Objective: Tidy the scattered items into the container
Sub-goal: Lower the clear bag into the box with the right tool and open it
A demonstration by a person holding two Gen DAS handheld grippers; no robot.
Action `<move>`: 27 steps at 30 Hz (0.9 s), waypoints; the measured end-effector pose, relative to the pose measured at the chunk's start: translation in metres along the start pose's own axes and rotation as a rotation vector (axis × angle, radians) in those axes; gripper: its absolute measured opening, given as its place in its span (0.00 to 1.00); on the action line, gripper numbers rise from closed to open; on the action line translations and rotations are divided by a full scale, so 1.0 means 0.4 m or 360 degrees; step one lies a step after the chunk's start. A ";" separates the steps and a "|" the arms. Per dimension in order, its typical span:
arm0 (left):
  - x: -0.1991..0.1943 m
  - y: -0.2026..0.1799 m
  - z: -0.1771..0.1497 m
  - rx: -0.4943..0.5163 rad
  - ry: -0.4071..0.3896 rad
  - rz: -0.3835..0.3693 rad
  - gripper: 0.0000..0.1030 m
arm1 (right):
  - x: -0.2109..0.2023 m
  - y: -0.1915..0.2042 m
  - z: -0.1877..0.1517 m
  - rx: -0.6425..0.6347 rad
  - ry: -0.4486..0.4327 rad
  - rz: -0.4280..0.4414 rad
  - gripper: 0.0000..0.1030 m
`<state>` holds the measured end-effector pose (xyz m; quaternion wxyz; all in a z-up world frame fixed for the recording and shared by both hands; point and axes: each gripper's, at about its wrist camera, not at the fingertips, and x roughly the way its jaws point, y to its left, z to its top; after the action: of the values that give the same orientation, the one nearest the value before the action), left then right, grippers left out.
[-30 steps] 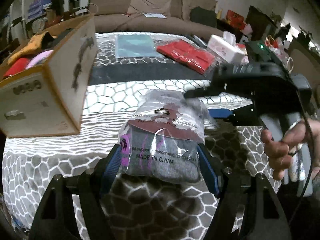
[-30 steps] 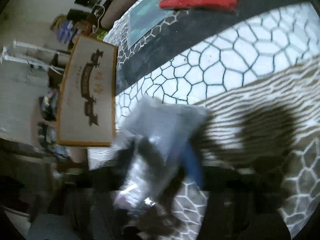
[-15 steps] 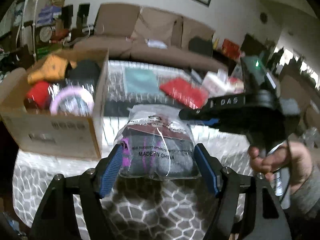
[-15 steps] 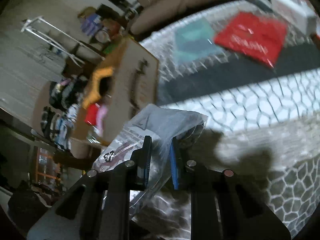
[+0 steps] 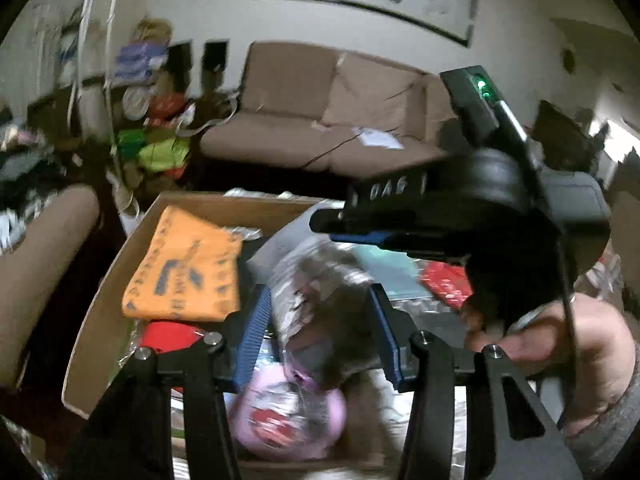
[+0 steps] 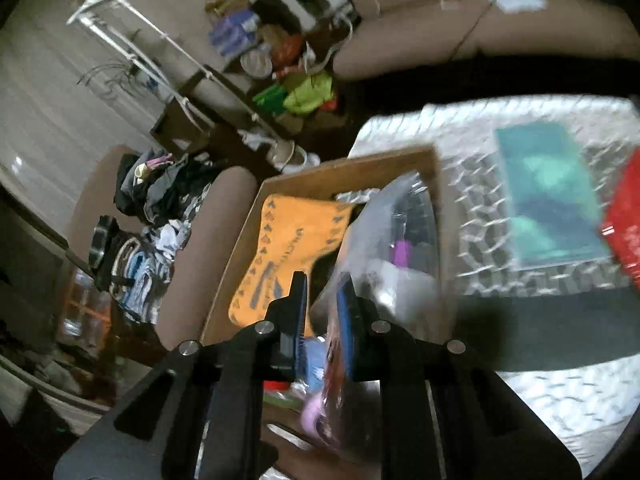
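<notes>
A clear bag of grey socks point(image 5: 320, 304) hangs, blurred, over the open cardboard box point(image 5: 102, 280). My left gripper point(image 5: 320, 332) has the bag between its blue pads; its jaws are closing and the bag fills the gap. My right gripper point(image 6: 322, 312) is shut on the film of the same bag of socks point(image 6: 388, 236) near its top edge. In the left wrist view that right gripper point(image 5: 332, 228) reaches in from the right, held by a hand point(image 5: 560, 344). Inside the box point(image 6: 236, 252) lie an orange cloth point(image 5: 184, 272), a red item point(image 5: 168, 334) and a pink packet point(image 5: 288, 412).
A teal packet point(image 6: 548, 196) and a red packet point(image 6: 624, 224) lie on the honeycomb-patterned table cover point(image 6: 472, 208) right of the box. A brown padded armrest point(image 5: 40, 264) stands left of the box. A brown sofa point(image 5: 340, 120) and floor clutter fill the background.
Both grippers rose and swung left with the bag, from above the patterned table to above the open box. The left jaws narrowed on the bag.
</notes>
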<state>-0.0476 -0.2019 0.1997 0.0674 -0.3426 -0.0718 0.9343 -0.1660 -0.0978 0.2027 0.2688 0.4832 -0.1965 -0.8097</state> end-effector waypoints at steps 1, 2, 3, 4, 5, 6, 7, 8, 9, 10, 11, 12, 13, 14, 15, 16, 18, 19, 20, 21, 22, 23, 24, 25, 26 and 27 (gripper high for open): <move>0.024 0.039 -0.002 -0.0030 0.0059 0.0021 0.48 | 0.013 -0.007 0.004 -0.0008 -0.0011 -0.0007 0.15; 0.037 0.067 -0.007 -0.0057 0.0100 0.0037 0.48 | 0.011 -0.017 0.001 -0.0038 -0.0030 -0.0029 0.16; 0.042 0.094 -0.014 -0.0093 0.0118 0.0040 0.48 | 0.000 -0.027 -0.004 -0.0070 -0.0055 -0.0064 0.18; 0.045 0.120 -0.022 -0.0119 0.0132 0.0026 0.48 | -0.016 -0.043 -0.012 -0.0098 -0.0084 -0.0109 0.25; 0.048 0.133 -0.028 -0.0127 0.0147 0.0015 0.48 | -0.037 -0.061 -0.022 -0.0127 -0.0123 -0.0150 0.23; 0.052 0.140 -0.035 -0.0133 0.0168 0.0007 0.49 | -0.052 -0.078 -0.027 -0.0124 -0.0139 -0.0155 0.24; 0.057 0.143 -0.035 -0.0142 0.0182 -0.0005 0.52 | -0.067 -0.097 -0.035 -0.0102 -0.0147 -0.0192 0.32; 0.064 0.141 -0.037 -0.0151 0.0197 -0.0015 0.55 | -0.074 -0.111 -0.044 -0.0082 -0.0148 -0.0225 0.32; 0.071 0.135 -0.039 -0.0152 0.0214 -0.0025 0.58 | -0.080 -0.125 -0.051 -0.0062 -0.0142 -0.0234 0.32; 0.080 0.122 -0.034 -0.0129 0.0233 -0.0029 0.60 | -0.078 -0.137 -0.055 -0.0041 -0.0116 -0.0226 0.32; 0.091 0.110 -0.032 -0.0101 0.0252 -0.0010 0.60 | -0.073 -0.144 -0.063 -0.0019 -0.0090 -0.0206 0.32; 0.098 0.099 -0.034 -0.0079 0.0260 0.0005 0.60 | -0.074 -0.144 -0.066 -0.0013 -0.0097 -0.0188 0.32; 0.111 0.090 -0.032 -0.0050 0.0276 0.0013 0.62 | -0.070 -0.137 -0.069 -0.0036 -0.0093 -0.0204 0.32; 0.122 0.085 -0.031 -0.0030 0.0292 0.0038 0.64 | -0.065 -0.131 -0.070 -0.0066 -0.0091 -0.0226 0.29; 0.127 0.083 -0.027 -0.0024 0.0297 0.0061 0.70 | -0.059 -0.117 -0.070 -0.0109 -0.0088 -0.0254 0.27; 0.131 0.093 -0.024 -0.0040 0.0307 0.0077 0.76 | -0.050 -0.100 -0.066 -0.0147 -0.0080 -0.0277 0.23; 0.136 0.126 -0.021 -0.0109 0.0337 0.0051 0.78 | -0.026 -0.066 -0.062 -0.0222 -0.0024 -0.0304 0.23; 0.131 0.139 -0.022 -0.0138 0.0350 0.0052 0.78 | -0.007 -0.039 -0.063 -0.0273 0.0012 -0.0317 0.23; 0.124 0.150 -0.022 -0.0151 0.0348 0.0065 0.78 | 0.004 -0.016 -0.068 -0.0323 0.0026 -0.0359 0.24; 0.112 0.153 -0.023 -0.0142 0.0343 0.0064 0.78 | 0.032 0.011 -0.071 -0.0378 0.0061 -0.0396 0.24; 0.102 0.155 -0.025 -0.0127 0.0348 0.0061 0.78 | 0.056 0.016 -0.075 -0.0371 0.0112 -0.0387 0.24; 0.094 0.156 -0.028 -0.0107 0.0356 0.0053 0.78 | 0.084 0.017 -0.076 -0.0329 0.0172 -0.0353 0.23; 0.089 0.157 -0.031 -0.0083 0.0363 0.0051 0.78 | 0.114 0.017 -0.079 -0.0289 0.0230 -0.0309 0.23; 0.085 0.158 -0.034 -0.0059 0.0368 0.0071 0.78 | 0.126 0.023 -0.080 -0.0284 0.0218 -0.0294 0.23; 0.083 0.162 -0.036 -0.0042 0.0369 0.0096 0.78 | 0.130 0.033 -0.082 -0.0299 0.0208 -0.0285 0.23; 0.084 0.169 -0.037 -0.0036 0.0374 0.0102 0.78 | 0.127 0.040 -0.085 -0.0300 0.0196 -0.0241 0.24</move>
<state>-0.0685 -0.2611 0.1552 0.0416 -0.4526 -0.0631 0.8885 -0.1517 -0.1440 0.1622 0.2626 0.5181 -0.0656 -0.8114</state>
